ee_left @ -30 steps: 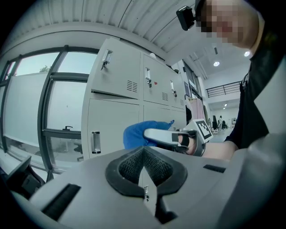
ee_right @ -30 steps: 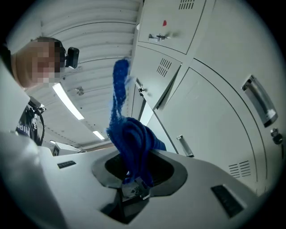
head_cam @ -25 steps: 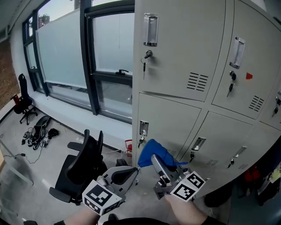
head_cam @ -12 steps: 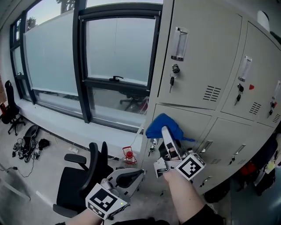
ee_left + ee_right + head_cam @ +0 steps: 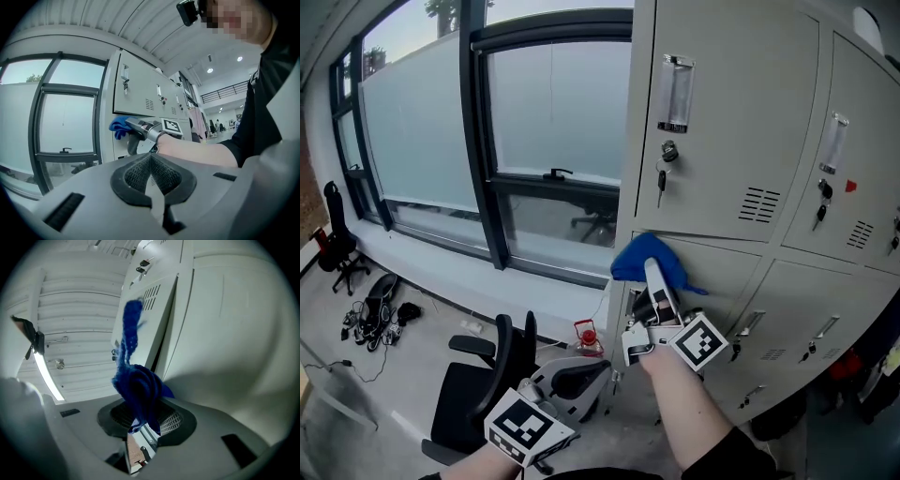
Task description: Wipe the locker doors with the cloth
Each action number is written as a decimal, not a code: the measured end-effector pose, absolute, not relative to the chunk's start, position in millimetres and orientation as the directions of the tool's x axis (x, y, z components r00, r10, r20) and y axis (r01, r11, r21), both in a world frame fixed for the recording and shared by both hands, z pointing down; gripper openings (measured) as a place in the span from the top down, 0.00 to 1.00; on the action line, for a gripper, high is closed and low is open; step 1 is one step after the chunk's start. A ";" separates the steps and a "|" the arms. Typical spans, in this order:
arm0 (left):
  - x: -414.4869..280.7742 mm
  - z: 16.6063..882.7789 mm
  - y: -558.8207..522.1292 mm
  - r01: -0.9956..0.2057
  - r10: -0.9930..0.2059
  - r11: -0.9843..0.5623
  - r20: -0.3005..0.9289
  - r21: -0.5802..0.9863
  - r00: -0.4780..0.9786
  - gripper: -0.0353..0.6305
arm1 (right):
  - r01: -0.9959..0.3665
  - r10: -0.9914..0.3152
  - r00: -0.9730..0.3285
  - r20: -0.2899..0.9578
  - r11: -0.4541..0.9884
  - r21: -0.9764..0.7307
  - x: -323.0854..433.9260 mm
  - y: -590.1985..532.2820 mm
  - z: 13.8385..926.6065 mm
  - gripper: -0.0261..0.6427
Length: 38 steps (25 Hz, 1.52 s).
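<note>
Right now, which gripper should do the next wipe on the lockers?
Right. The right gripper has its jaws shut on the blue cloth, raised at a locker door. The left gripper hangs low, jaws shut on nothing, away from the doors.

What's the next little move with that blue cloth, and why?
Probably sweep the blue cloth rightward across the lower locker door. The right hand-held gripper is shut on it, and it sits at that door's top left corner, with most of the door face lying to its right.

Locker doors [image 5: 722, 112] ahead, chair [image 5: 473, 394] below
</note>
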<state>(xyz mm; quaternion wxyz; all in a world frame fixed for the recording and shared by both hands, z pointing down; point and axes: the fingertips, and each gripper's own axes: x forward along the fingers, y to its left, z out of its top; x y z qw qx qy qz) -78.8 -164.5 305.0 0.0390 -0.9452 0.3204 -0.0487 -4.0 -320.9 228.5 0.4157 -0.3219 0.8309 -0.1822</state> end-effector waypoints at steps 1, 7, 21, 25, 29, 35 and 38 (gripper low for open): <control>-78.7 303.4 -165.9 -0.604 -0.611 -0.790 0.067 -0.105 0.788 0.94 | -0.383 -0.691 -0.440 -0.574 0.722 -0.575 -3.1 -323.3 231.7 0.81; -81.6 305.6 -172.6 -0.611 -0.619 -0.785 0.072 -0.105 0.782 0.94 | -0.373 -0.732 -0.421 -0.535 0.678 -0.634 0.6 -333.2 263.4 0.81; -86.2 326.3 -170.2 -0.621 -0.624 -0.781 0.106 -0.066 0.774 0.94 | -0.383 -0.837 -0.389 -0.384 0.526 -0.759 8.0 -338.4 358.4 0.81; -85.1 331.8 -168.8 -0.621 -0.623 -0.782 0.116 -0.058 0.774 0.94 | -0.395 -0.851 -0.390 -0.352 0.500 -0.770 10.0 -336.9 380.6 0.81; -82.4 337.2 -168.6 -0.622 -0.623 -0.781 0.126 -0.050 0.772 0.94 | -0.404 -0.864 -0.396 -0.311 0.468 -0.786 11.5 -335.5 400.7 0.81; -76.4 348.3 -169.3 -0.616 -0.616 -0.786 0.144 -0.047 0.775 0.94 | -0.427 -0.897 -0.395 -0.198 0.370 -0.825 20.2 -335.2 448.1 0.81; -72.8 351.9 -169.5 -0.618 -0.615 -0.785 0.150 -0.036 0.774 0.94 | -0.440 -0.900 -0.403 -0.167 0.350 -0.827 21.9 -335.1 462.9 0.81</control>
